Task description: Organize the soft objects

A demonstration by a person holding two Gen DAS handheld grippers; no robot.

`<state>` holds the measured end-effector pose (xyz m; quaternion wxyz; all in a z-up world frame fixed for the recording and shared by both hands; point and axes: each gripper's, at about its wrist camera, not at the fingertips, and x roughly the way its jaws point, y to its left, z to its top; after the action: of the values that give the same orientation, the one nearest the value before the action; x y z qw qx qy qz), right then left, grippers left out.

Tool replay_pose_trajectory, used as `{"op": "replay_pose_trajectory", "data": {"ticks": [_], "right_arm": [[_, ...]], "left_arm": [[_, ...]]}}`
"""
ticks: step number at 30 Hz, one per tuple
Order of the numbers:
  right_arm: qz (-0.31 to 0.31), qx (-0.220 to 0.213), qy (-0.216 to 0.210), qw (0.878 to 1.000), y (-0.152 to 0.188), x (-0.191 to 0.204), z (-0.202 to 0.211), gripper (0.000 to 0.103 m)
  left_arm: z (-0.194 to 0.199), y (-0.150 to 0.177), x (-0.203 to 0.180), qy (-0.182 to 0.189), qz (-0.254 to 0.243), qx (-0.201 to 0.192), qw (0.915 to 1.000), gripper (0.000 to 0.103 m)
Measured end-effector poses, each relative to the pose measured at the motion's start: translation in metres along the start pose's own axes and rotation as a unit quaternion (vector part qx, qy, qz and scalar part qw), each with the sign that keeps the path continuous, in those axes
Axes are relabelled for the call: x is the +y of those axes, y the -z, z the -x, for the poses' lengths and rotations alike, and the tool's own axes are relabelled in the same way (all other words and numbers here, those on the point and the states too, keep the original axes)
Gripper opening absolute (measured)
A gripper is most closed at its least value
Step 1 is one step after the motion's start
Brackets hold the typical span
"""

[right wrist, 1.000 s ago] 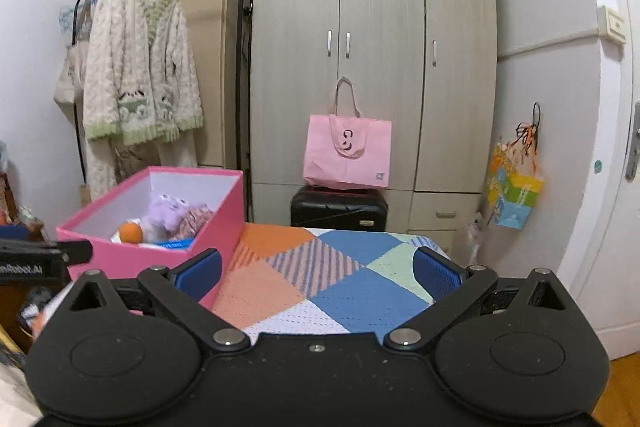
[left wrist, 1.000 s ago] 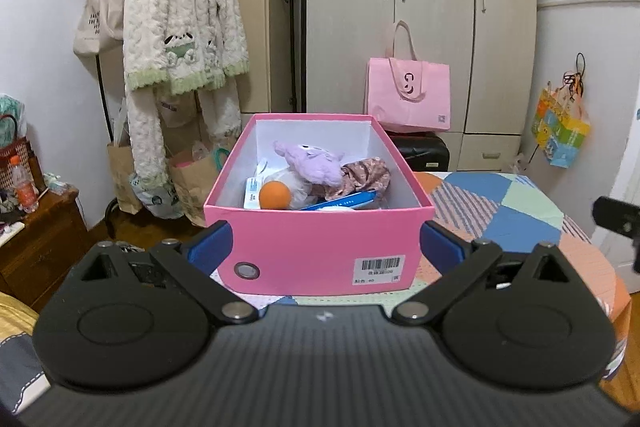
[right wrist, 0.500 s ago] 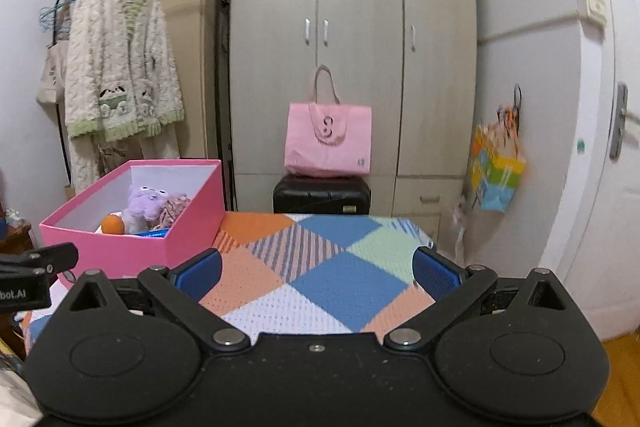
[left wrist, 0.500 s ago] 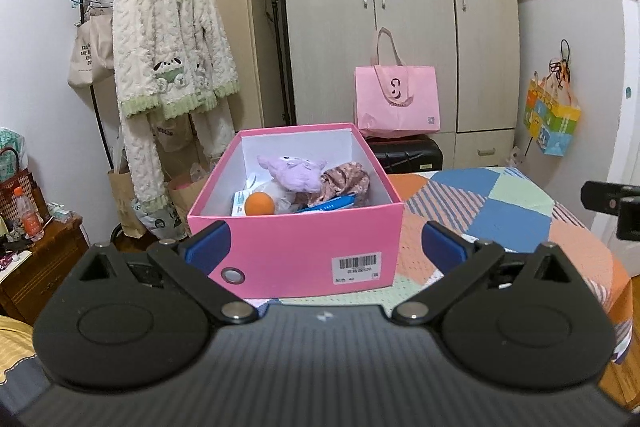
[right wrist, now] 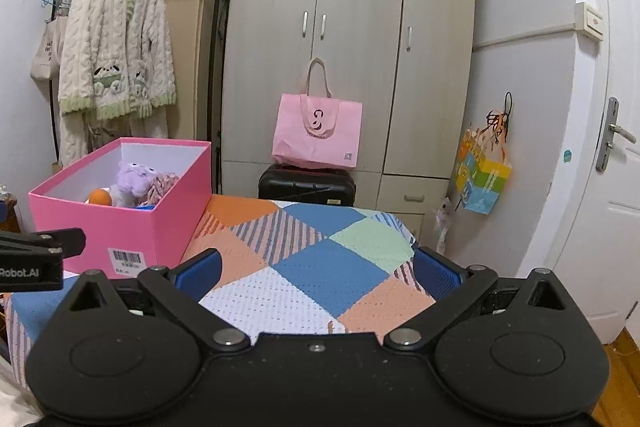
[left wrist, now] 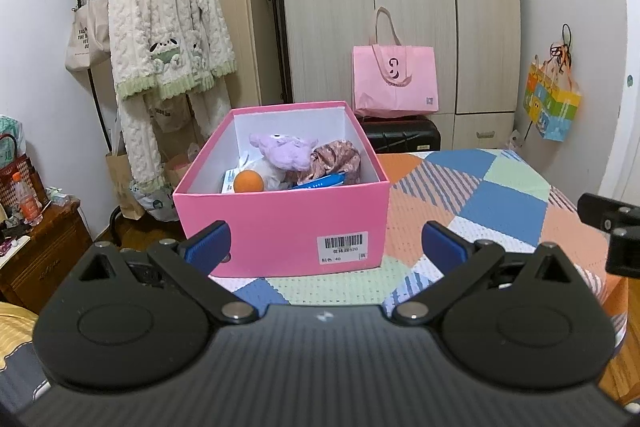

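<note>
A pink box point(left wrist: 280, 223) stands on the patchwork table cover point(left wrist: 480, 203). Inside it lie a purple plush toy point(left wrist: 284, 155), an orange ball point(left wrist: 248, 181), a brown patterned cloth point(left wrist: 336, 159) and a blue packet point(left wrist: 320, 182). My left gripper point(left wrist: 326, 247) is open and empty, just in front of the box. The box also shows in the right wrist view point(right wrist: 120, 227), with the plush point(right wrist: 134, 179) and ball point(right wrist: 100, 195). My right gripper point(right wrist: 316, 269) is open and empty over the cover point(right wrist: 312, 267), to the right of the box.
A wardrobe point(right wrist: 352, 47) stands behind the table with a pink bag point(right wrist: 316, 131) on a black suitcase point(right wrist: 306, 185). A cream robe point(left wrist: 168, 47) hangs on a rack at left. A wooden side table point(left wrist: 40, 247) is at left. A door point(right wrist: 600, 167) is at right.
Both grippers have pulled back and up from the table, so the box looks smaller and farther away. Both stay open and empty. The box and its contents have not moved.
</note>
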<state>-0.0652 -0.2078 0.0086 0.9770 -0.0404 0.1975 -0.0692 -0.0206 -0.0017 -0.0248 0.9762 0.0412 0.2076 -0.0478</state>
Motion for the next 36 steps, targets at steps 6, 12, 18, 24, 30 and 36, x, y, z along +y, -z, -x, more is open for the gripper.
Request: {"op": "replay_pose_trajectory", "data": {"ticks": [6, 12, 18, 24, 30, 36], "right_arm": [[-0.012, 0.002, 0.003, 1.000, 0.000, -0.003, 0.002, 0.103], [-0.005, -0.016, 0.014, 1.000, 0.005, -0.001, 0.006, 0.103], [-0.013, -0.021, 0.004, 1.000, 0.006, 0.001, 0.007, 0.103], [-0.014, -0.028, 0.005, 0.999, 0.007, 0.002, 0.008, 0.103], [-0.005, -0.032, 0.028, 0.999, 0.010, 0.002, 0.009, 0.103], [-0.001, -0.032, 0.048, 0.998, 0.010, 0.005, 0.003, 0.103]], "left_arm": [[0.001, 0.000, 0.005, -0.007, 0.011, -0.003, 0.9999, 0.103], [0.001, 0.002, 0.006, -0.005, 0.009, -0.004, 0.9999, 0.103], [0.002, 0.005, 0.000, -0.025, 0.018, -0.025, 0.9992, 0.103], [-0.001, 0.008, -0.006, -0.027, 0.012, -0.030, 0.9991, 0.103], [0.000, 0.009, -0.005, -0.029, 0.017, -0.039, 0.9987, 0.103], [0.003, 0.010, -0.006, -0.025, 0.011, -0.045, 0.9986, 0.103]]}}
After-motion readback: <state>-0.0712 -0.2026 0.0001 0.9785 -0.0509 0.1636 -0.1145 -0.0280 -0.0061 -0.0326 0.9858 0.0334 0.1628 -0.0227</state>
